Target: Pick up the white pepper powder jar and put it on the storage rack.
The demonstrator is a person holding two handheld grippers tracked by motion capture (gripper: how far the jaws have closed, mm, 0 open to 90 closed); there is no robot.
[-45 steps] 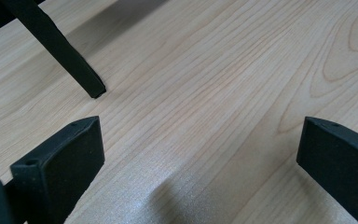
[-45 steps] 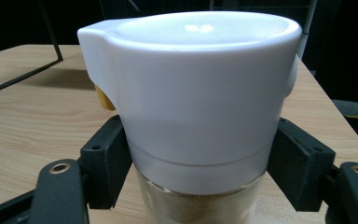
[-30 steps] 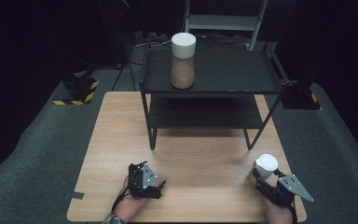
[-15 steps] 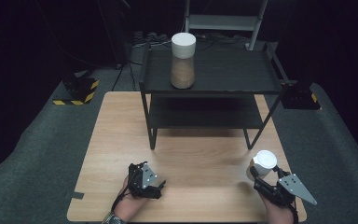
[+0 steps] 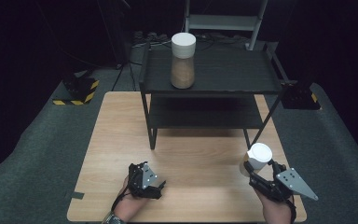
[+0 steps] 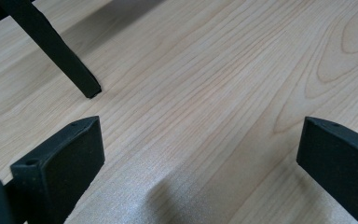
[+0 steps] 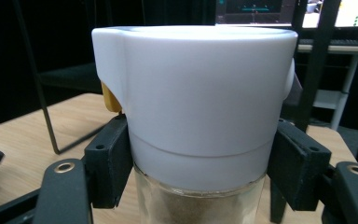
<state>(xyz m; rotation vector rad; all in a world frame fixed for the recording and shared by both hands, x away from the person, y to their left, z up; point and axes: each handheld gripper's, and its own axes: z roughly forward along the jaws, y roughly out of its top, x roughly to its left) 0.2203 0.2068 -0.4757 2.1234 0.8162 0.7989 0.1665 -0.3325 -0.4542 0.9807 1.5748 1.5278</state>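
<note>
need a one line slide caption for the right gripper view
Right gripper clamps a glass jar with a white plastic lid, brown powder inside, above the wooden table.

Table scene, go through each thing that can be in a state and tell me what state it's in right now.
Left gripper: open, nothing between its jaws, low over the table.
Right gripper: shut on the white-lidded jar, held upright off the table.
White-lidded jar: lid on, brown powder inside.
Jar on the shelf: upright, lid on, about half full of brown powder.
Black shelf rack: standing on the table, lower shelf bare.
</note>
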